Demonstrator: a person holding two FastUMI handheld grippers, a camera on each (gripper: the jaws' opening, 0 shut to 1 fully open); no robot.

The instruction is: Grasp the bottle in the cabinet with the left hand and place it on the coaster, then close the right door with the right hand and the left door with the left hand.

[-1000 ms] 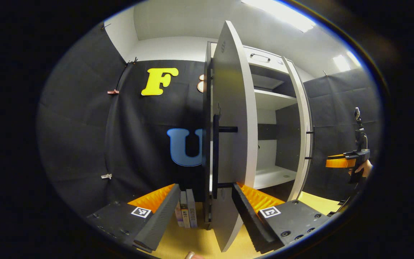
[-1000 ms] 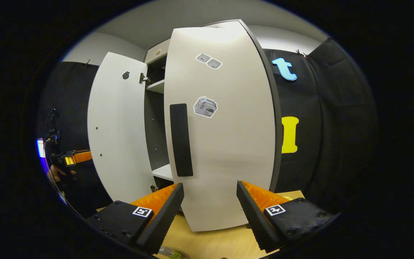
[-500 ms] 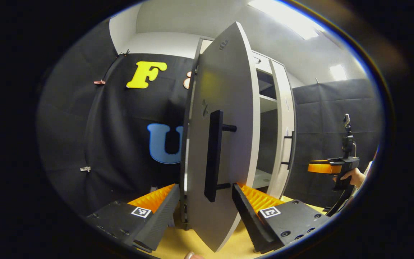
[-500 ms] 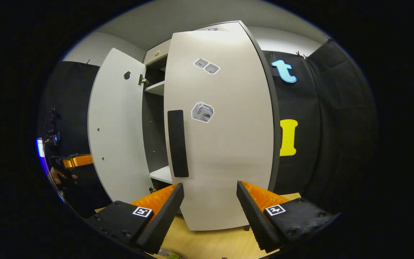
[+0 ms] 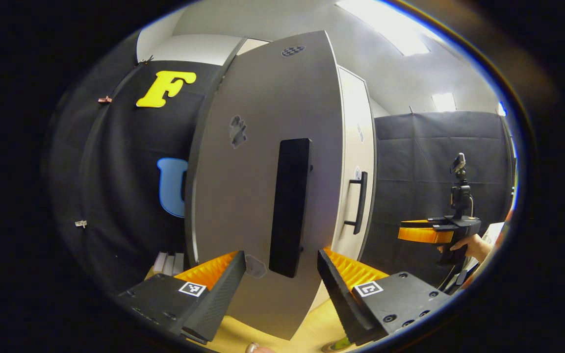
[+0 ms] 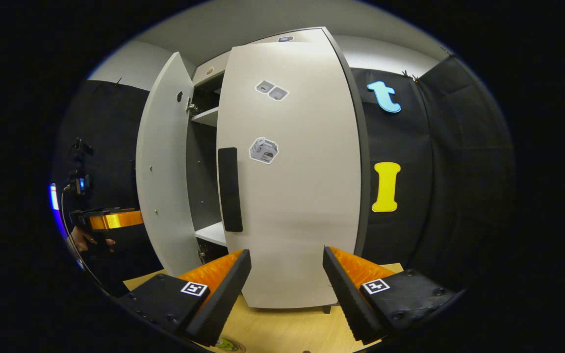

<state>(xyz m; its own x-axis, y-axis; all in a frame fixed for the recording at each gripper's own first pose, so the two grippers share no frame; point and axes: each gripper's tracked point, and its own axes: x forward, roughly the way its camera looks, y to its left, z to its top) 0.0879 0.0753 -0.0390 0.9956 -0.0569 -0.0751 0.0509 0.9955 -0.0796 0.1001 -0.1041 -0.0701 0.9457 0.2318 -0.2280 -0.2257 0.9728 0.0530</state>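
While both spread, two hand-held grippers (image 5: 281, 289) (image 6: 287, 289), two cabinet doors (image 5: 263, 196) (image 6: 292, 186).

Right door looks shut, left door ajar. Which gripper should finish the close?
Left. The left gripper is open right at the left door, fingers flanking its handle. The right gripper faces the closed right door.

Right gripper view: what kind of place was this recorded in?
Most likely a staged recording booth, not a home: black cloth wall behind a white two-door cabinet that stands on a wooden tabletop, with ceiling light panels overhead.
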